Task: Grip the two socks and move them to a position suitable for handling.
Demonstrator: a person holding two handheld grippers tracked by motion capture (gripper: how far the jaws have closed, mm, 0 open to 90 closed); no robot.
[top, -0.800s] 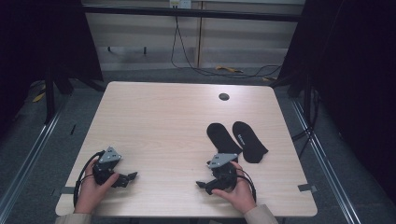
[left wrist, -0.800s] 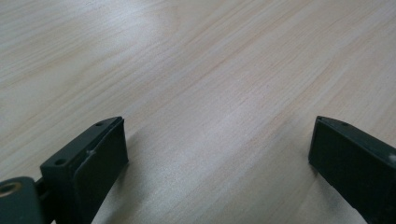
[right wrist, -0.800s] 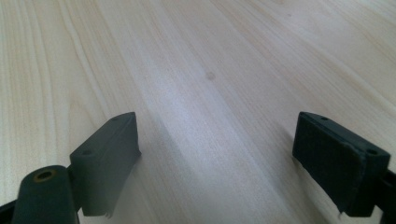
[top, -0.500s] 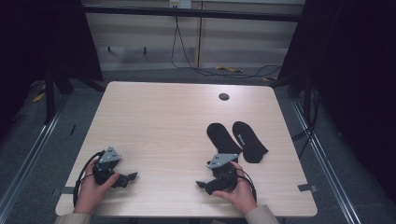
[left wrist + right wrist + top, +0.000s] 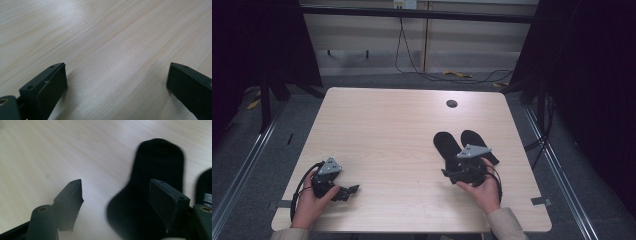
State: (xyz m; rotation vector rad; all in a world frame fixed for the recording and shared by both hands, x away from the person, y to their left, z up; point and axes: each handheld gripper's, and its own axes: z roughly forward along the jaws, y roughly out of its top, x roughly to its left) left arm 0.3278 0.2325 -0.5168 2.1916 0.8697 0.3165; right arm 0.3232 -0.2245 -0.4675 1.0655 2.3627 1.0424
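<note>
Socks, two black ones, are lying flat side by side on the pale wooden worktop (image 5: 377, 125), right of centre in the high view: the left sock (image 5: 447, 146) and the right sock (image 5: 477, 142) are just beside each other, toes pointing toward the top of the frame. In the right gripper view the left sock (image 5: 155, 182) is taking up the centre and lower right of the frame, and an edge of the right sock (image 5: 205, 185) with a pale label is showing at the far right.

Right claw (image 5: 451, 173) is hovering at the near ends of the socks, held in the person's right hand (image 5: 484, 187). Its jaws are standing spread; in the right gripper view one jaw is sitting over bare wood and the other over the left sock, pads not pressing on the fabric.

Left claw (image 5: 348, 191) is sitting at the lower left of the high view, held in the left hand (image 5: 309, 205), well apart from the socks. Its jaws are spread wide over bare worktop (image 5: 107, 45), nothing between them.

A small dark round hole (image 5: 451, 104) is showing in the upper right of the worktop.
</note>
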